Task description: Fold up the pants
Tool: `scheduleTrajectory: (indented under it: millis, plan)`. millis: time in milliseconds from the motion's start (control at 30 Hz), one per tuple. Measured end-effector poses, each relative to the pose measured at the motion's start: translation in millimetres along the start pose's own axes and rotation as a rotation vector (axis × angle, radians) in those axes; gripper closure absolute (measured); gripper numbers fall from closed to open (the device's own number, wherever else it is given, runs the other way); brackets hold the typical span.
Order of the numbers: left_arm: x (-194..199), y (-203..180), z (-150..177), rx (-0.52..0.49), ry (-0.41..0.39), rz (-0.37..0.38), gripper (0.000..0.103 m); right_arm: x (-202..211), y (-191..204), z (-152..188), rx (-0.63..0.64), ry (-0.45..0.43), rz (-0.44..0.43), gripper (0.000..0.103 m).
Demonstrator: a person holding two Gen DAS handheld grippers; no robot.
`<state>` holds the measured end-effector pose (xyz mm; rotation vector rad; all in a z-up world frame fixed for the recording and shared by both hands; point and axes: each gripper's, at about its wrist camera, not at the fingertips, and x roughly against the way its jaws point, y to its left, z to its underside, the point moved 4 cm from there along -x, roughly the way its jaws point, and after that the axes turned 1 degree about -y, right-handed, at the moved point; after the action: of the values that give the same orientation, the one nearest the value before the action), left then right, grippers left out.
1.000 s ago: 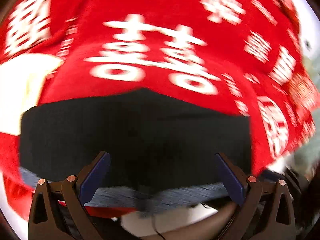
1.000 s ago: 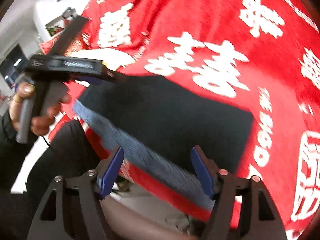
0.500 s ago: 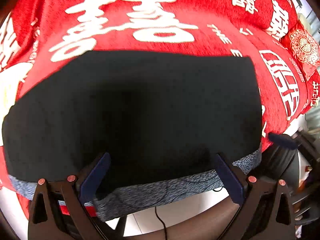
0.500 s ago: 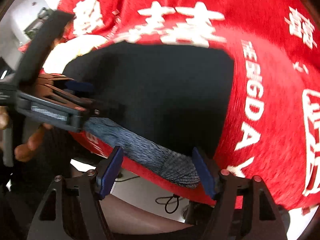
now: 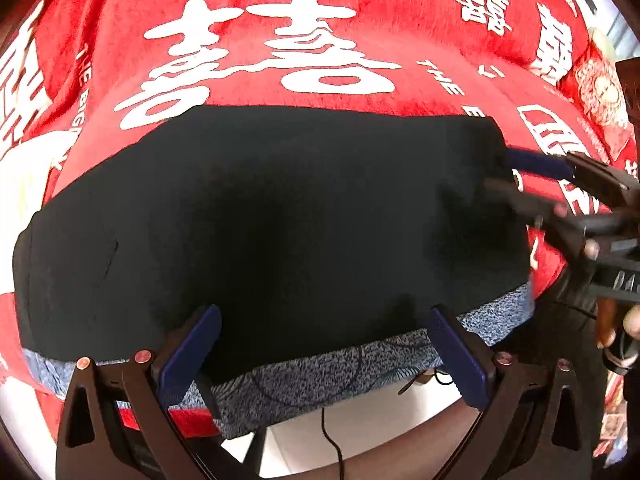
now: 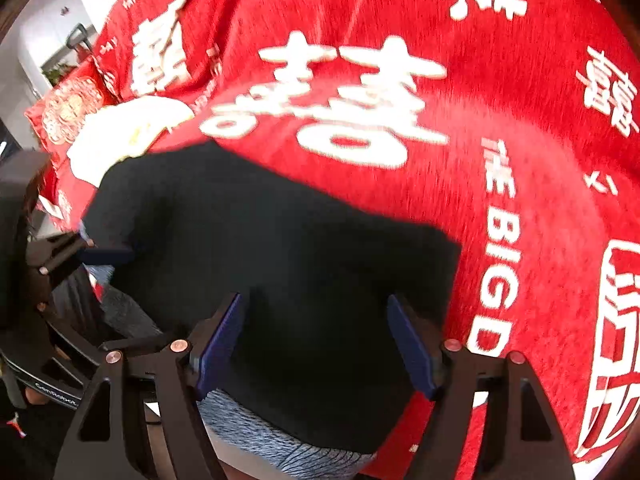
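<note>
The black pants (image 5: 280, 220) lie flat as a folded rectangle on the red cloth, with a grey-blue waistband (image 5: 320, 372) along the near edge that hangs over the table edge. My left gripper (image 5: 324, 344) is open, its fingers over the near edge of the pants, holding nothing. My right gripper (image 6: 316, 340) is open over the right end of the pants (image 6: 280, 260). The right gripper also shows in the left wrist view (image 5: 532, 176) at the pants' right edge. The left gripper shows in the right wrist view (image 6: 80, 256) at the far left.
The red cloth with white characters (image 5: 280, 40) covers the table. A white object (image 6: 128, 136) lies on it left of the pants. A red patterned cushion (image 5: 600, 88) sits far right. The floor and a cable (image 5: 332, 432) show below the near edge.
Both grippers came down closer to the pants. The right gripper moved from off the near edge to over the pants' right end. The pants now lie flat and fill more of both views.
</note>
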<state>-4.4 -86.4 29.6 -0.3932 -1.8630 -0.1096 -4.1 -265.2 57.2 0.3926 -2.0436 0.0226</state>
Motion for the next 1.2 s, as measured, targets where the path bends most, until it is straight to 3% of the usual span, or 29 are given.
scheduleTrajectory:
  millis: [67,133,167,233,333,467,633,767,1000,1067,1133,1200]
  plan:
    - [-11,2,-1,-0.009,0.016,-0.016,0.000,2,-3,-6,-0.001,-0.030,0.018,0.025]
    - [-18,-1,-7,-0.029,0.011,-0.031,0.000,-21,-11,-8,-0.021,0.033,0.049,0.025]
    - [-18,-2,-10,-0.028,0.015,-0.035,0.000,-31,-11,-8,-0.017,0.056,0.052,0.018]
    - [-15,-1,-14,-0.015,0.020,-0.027,0.000,-41,2,-10,0.064,0.071,0.081,0.004]
    - [-1,9,-13,0.009,0.000,0.003,0.000,-38,22,-8,0.164,0.089,0.174,0.004]
    - [20,41,-5,0.045,-0.035,-0.051,0.000,-19,31,-12,0.122,0.033,0.120,0.004]
    - [35,115,6,0.179,-0.050,-0.116,0.000,-18,54,-30,0.113,0.007,0.071,0.004]
    - [40,169,17,0.286,-0.058,-0.153,0.000,-36,95,-42,0.201,0.023,0.040,0.004]
    - [42,235,33,0.358,-0.074,-0.214,0.000,-70,168,-50,0.359,0.063,-0.005,0.004]
    - [41,253,37,0.388,-0.083,-0.182,0.000,-77,183,-52,0.380,0.074,-0.020,0.004]
    - [41,280,42,0.438,-0.103,-0.061,0.000,-82,193,-53,0.393,0.081,-0.028,0.004]
    - [38,313,50,0.515,-0.122,0.108,0.000,-84,199,-54,0.401,0.085,-0.034,0.004]
